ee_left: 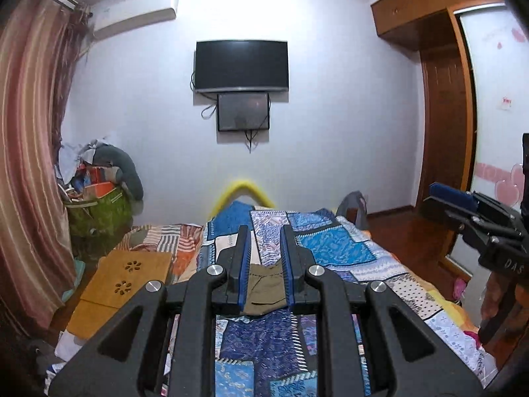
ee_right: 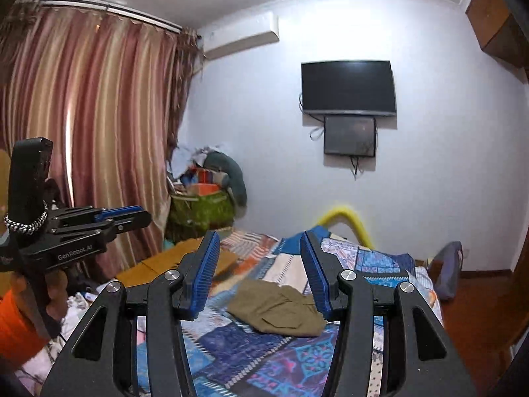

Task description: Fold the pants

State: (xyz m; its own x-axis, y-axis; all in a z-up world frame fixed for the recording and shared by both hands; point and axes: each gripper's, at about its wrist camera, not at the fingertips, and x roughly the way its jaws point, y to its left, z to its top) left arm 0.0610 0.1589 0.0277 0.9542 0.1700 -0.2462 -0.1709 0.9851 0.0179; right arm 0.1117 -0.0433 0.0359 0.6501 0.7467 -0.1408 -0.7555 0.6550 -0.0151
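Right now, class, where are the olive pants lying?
The olive pants lie crumpled on the patchwork bedspread, seen in both wrist views just ahead of the open jaws, with the wooden lap desk off to their left.

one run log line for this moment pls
task: fold pants | left gripper: open, above bed | right gripper: open, above bed | pants: crumpled on quilt, not held

- Pants point(ee_right: 277, 309): on bed point(ee_right: 251, 357), mid-quilt, crumpled.
- Board point(ee_left: 132, 271): on bed, left of pants.
- TV point(ee_left: 241, 65): wall behind bed; smaller screen point(ee_left: 243, 111) directly below.
- Bag pile point(ee_left: 99, 208): far left corner, beside curtain point(ee_left: 29, 152).
- Wardrobe point(ee_left: 439, 109): right of bed.
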